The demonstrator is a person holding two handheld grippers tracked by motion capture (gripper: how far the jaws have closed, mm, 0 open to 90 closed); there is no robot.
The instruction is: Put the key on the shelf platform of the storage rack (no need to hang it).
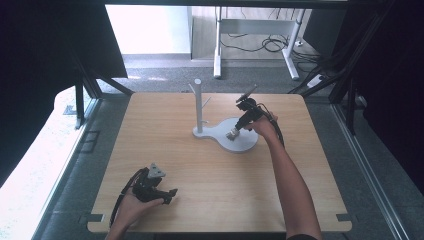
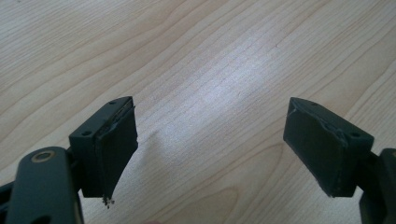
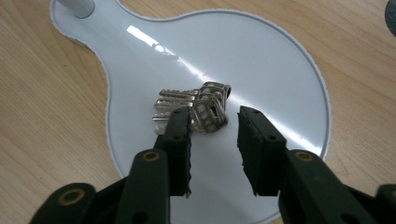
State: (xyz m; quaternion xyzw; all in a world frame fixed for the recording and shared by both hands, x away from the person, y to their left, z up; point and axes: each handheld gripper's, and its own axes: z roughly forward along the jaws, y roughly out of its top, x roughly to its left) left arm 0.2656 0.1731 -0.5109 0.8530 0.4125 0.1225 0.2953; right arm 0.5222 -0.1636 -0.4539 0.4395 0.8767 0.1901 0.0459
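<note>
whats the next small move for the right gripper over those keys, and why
Probably lift the right gripper straight up and away. Its jaws stand open with nothing between them, and the bunch of silver metal keys lies flat on the round white base of the peg stand, just beyond the left pad, so the keys look set down.

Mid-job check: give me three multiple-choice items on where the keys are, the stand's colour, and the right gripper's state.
1. The bunch of keys lies:
A. on the stand's round base
B. on the bare table
C. hung on a peg

2. The stand is:
A. black
B. white
C. red

3. The right gripper is:
A. shut on the keys
B. open just above the keys
C. shut on the post

Answers: 1 A, the keys rest flat on the glossy base. 2 B, post and base are white. 3 B, a gap shows between its pads, nothing pressed.
</note>
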